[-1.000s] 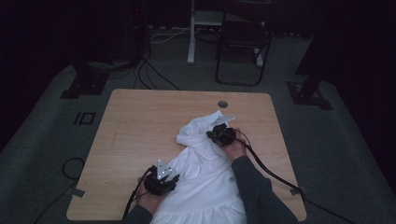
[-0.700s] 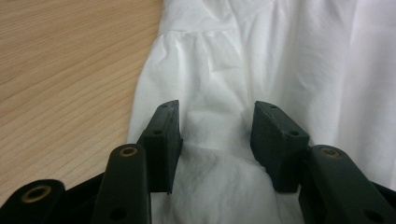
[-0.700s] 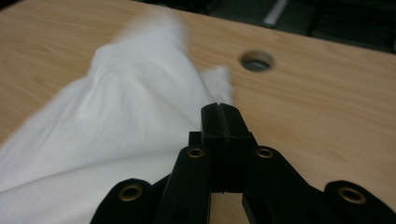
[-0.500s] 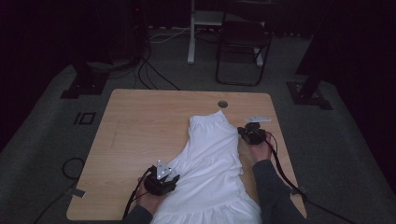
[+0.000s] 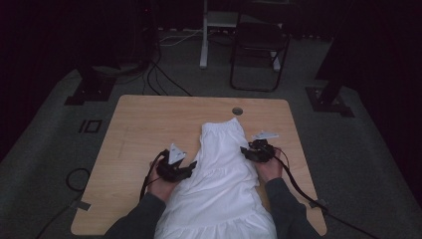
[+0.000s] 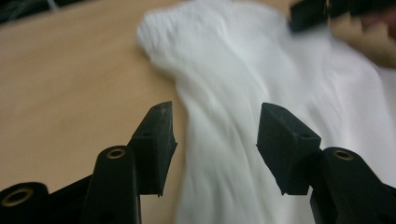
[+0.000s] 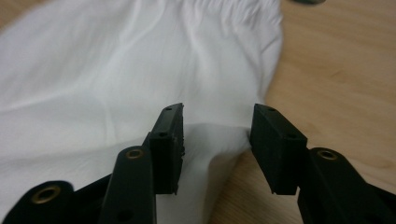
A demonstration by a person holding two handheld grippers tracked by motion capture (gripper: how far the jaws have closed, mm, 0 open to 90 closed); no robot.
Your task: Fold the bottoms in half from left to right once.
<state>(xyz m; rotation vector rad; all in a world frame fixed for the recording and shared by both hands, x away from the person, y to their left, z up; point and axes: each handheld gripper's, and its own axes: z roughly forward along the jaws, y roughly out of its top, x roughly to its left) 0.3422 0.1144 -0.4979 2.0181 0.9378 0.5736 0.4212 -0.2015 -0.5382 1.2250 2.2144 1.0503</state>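
Garment: a white garment (image 5: 221,184) lies spread flat on the wooden table (image 5: 149,124), gathered narrow end away from the person, wide hem toward the near edge.
Long axis: it runs from the person outward, passing between the two grippers.
Right gripper: the right gripper (image 5: 251,152) sits at the cloth's right edge, partway up its length; in the right gripper view (image 7: 215,126) the jaws have just been opening and stand apart, with a fold of the edge lying loose between them, not pinched.
Left gripper: the left gripper (image 5: 188,168) is at the cloth's left edge, a little nearer the person; in the left gripper view (image 6: 215,135) its jaws have just been opening too and gape above the fabric, which lies ahead of and below them.
Hold: neither tool grasps anything.
Key relation: the cloth lies inward of each tool, its edges just at the jaw tips; both hands seem about equally near, the right lower on its edge.
Beyond: a round hole in the tabletop (image 5: 237,110) lies past the garment's far end; a chair (image 5: 256,55) stands on the floor beyond.
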